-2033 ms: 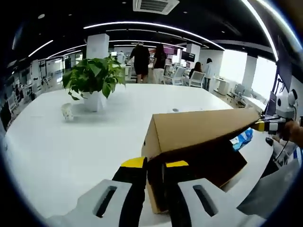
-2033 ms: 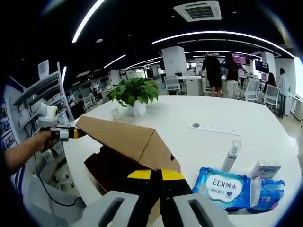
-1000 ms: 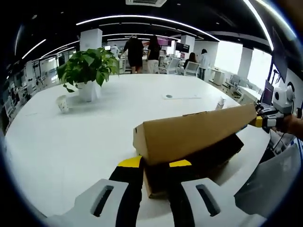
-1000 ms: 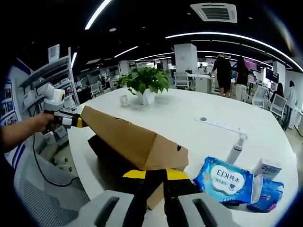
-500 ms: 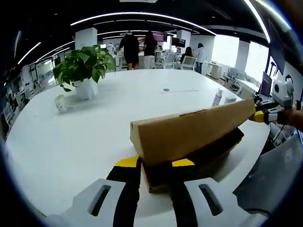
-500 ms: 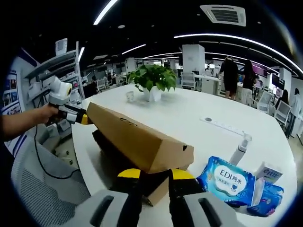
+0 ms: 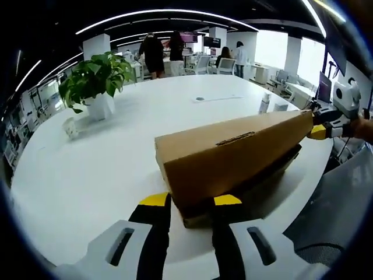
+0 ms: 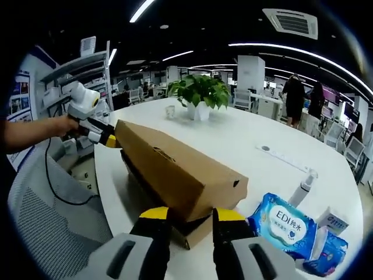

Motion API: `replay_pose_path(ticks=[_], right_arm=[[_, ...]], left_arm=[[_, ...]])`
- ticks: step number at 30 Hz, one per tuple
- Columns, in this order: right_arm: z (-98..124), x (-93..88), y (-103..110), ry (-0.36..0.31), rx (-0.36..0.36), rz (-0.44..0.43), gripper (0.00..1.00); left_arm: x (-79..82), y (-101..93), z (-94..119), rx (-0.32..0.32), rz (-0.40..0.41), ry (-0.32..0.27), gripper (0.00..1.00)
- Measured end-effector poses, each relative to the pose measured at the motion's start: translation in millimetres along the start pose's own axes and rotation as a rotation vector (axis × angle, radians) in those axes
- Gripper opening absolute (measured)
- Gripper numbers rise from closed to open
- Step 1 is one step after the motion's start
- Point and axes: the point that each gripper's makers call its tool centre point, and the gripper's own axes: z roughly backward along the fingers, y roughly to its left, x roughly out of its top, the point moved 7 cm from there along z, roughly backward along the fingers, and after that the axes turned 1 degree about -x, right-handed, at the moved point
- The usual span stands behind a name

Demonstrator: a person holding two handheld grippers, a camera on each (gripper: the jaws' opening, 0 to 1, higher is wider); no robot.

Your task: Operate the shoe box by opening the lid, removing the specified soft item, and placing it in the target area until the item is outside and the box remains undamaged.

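The brown cardboard shoe box lid [image 7: 233, 154] lies low over the dark box base [image 7: 262, 181], slightly askew, with a strip of base showing under it. My left gripper [image 7: 191, 201] stands open at the lid's near end, its yellow-tipped jaws either side of the corner. From the other end, the lid [image 8: 180, 172] covers the base [image 8: 195, 230], and my right gripper [image 8: 192, 214] is open with its jaws spread below the lid's end. The left gripper [image 8: 105, 140], held by a hand, sits at the lid's far corner. The right gripper [image 7: 319, 130] shows at the lid's far end. The box's inside is hidden.
On the white table [image 7: 87, 169] stand a potted plant [image 7: 93, 87] and a small cup [image 7: 70, 127]. Blue wet-wipe packs [image 8: 285, 224], a spray bottle [image 8: 303, 186] and a small carton [image 8: 333, 221] lie right of the box. A chair [image 8: 46, 221] stands at the table edge. People stand far back.
The lid has come down from a raised tilt to nearly flat over the base. Both grippers' jaws have spread apart, the right one from fully closed.
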Motion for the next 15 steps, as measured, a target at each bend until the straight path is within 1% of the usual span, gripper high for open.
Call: replay_pose_path(ticks=[6, 10, 15], right_arm=[[-4, -6.8, 2, 0.022, 0.019, 0.020, 0.27], [-6, -11.6, 3, 0.037, 0.029, 0.025, 0.28], [-7, -14.4, 5, 0.045, 0.036, 0.034, 0.30]], left_arm=[[-7.3, -4.1, -3, -0.005, -0.041, 0.038, 0.26], [-11.7, -5.4, -5, -0.015, -0.047, 0.060, 0.29], [-13.0, -4.9, -5, -0.019, -0.043, 0.060, 0.29]])
